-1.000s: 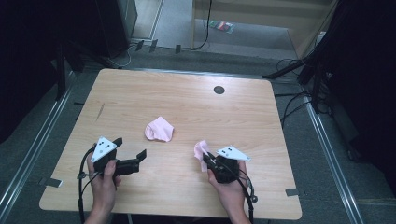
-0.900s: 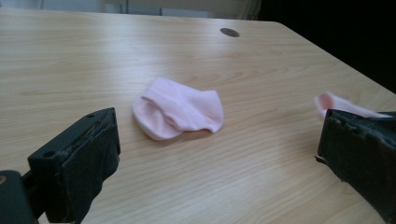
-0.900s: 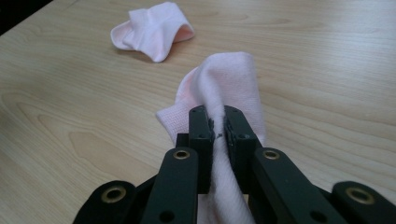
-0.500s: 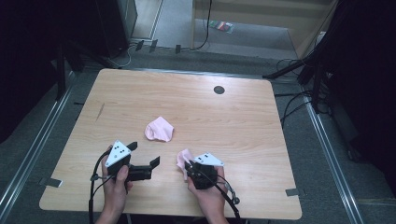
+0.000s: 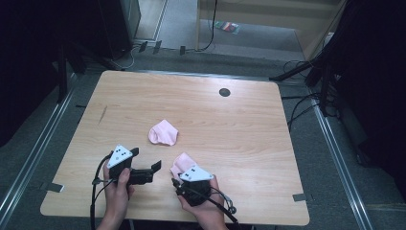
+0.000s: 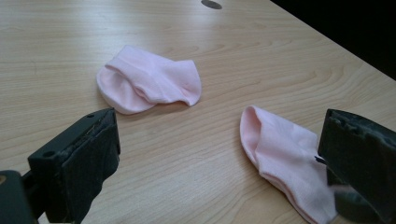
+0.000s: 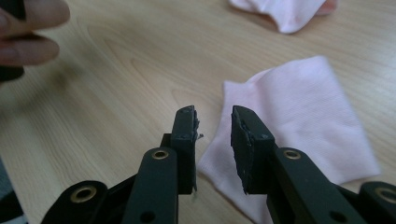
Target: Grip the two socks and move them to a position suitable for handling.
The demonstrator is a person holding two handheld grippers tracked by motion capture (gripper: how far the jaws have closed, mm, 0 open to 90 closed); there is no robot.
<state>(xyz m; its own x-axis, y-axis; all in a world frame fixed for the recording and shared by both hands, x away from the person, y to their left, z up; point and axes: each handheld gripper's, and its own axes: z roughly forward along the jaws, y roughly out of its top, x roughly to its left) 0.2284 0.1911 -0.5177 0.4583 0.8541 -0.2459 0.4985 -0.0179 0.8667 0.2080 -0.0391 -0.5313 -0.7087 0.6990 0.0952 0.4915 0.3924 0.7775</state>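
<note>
Two pink socks lie on the wooden table (image 5: 239, 124). One sock (image 5: 163, 133) (image 6: 149, 84) is crumpled near the middle. The other sock (image 5: 181, 163) (image 6: 280, 156) (image 7: 299, 116) lies flat nearer the front edge. My right gripper (image 5: 184, 175) (image 7: 213, 116) points at this sock's near corner. Its jaws have just been opening and stand a little apart, with the sock on the table under them, not pinched. My left gripper (image 5: 144, 160) (image 6: 217, 158) is to the left, wide open, with nothing between its jaws. It faces both socks.
A dark round grommet (image 5: 224, 92) sits in the table's far half. The front edge of the table runs just below both hands. Fingers of the person's left hand (image 7: 28, 28) show close by in the right gripper view. Cables and dark stands surround the table.
The right gripper has carried the near sock left and toward the front edge, and the sock now lies flat on the table. The left gripper has barely shifted.
</note>
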